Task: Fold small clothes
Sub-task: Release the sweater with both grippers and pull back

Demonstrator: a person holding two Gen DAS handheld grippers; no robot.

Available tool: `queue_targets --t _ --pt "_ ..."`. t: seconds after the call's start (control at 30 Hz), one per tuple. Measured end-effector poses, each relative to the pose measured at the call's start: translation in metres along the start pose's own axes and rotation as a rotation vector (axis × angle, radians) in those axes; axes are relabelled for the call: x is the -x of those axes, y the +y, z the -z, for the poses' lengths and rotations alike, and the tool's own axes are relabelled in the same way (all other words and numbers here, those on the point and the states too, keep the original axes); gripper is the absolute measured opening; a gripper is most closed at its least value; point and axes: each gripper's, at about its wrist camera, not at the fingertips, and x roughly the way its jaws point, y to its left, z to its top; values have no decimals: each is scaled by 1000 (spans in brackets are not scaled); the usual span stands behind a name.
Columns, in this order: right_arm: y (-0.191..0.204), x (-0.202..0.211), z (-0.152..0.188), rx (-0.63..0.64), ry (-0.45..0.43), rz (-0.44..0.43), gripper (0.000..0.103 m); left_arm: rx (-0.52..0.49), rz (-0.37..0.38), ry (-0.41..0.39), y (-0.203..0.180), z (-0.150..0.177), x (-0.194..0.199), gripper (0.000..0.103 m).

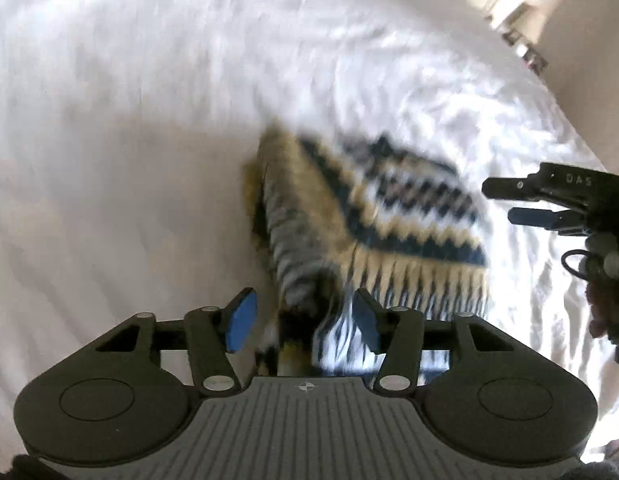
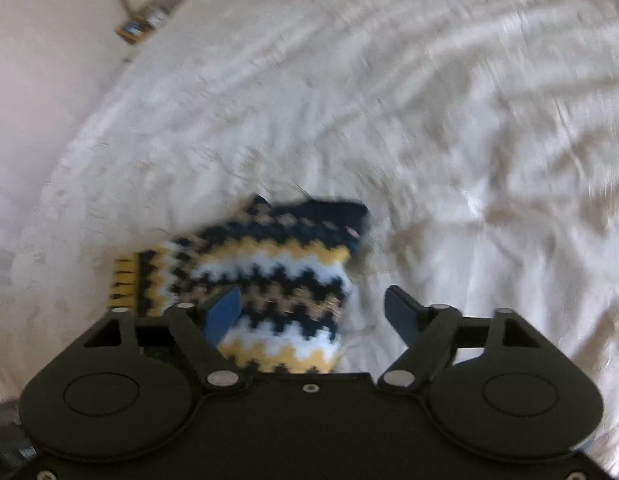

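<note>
A small knitted garment (image 1: pixel 381 216) with navy, yellow and white zigzag bands lies bunched and partly folded on a white bed sheet (image 1: pixel 129 140). My left gripper (image 1: pixel 303 318) is open, its blue pads on either side of the garment's near edge, not closed on it. My right gripper also shows at the right of the left wrist view (image 1: pixel 521 202). In the right wrist view the same garment (image 2: pixel 269 272) lies just ahead of my right gripper (image 2: pixel 313 312), which is open, with cloth over its left pad (image 2: pixel 225 312). Both views are motion-blurred.
The wrinkled white sheet (image 2: pixel 469 140) covers the whole bed. The bed's edge and a pale floor run along the left in the right wrist view (image 2: pixel 37 80), with a small item (image 2: pixel 135 28) on the floor.
</note>
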Motion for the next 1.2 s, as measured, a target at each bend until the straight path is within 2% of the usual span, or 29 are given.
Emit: queue_targets --t 0.07,0.17,0.23,0.33,0.37,0.43,0.57,0.7,0.77,0.9,1.07,1.2 --pt "9 8 -1 70 -33 -1 95 -37 -14 -47 -17 -21 2 62" --pt "20 3 -3 124 -32 12 96 -33 -30 -71 -30 -45 -15 64" --pt "22 -13 -8 146 -16 42 97 -27 -69 -69 -30 -54 -39 65" --pt "18 -34 1 186 56 120 97 -42 -146 39 -27 -58 -73 67" --pt "16 -43 3 203 100 155 98 -43 -153 88 -23 -58 -85 71" --pt "12 -51 6 213 127 163 99 -27 -146 108 -19 -59 -90 72" --pt "13 -25 -4 196 53 107 100 -33 -149 41 -28 -64 -60 70" --pt "23 3 -14 211 -16 51 102 2 -157 -38 -39 -60 -19 72" --pt "29 15 -15 232 -41 33 102 11 -159 -69 -46 -56 -5 79" --pt "41 25 -11 272 -54 23 102 44 -179 -96 -60 -43 14 87" --pt "50 43 9 307 -56 6 102 71 -176 -102 -74 -29 30 87" --pt "54 55 28 289 -41 -49 102 61 -154 -91 -80 -23 36 86"
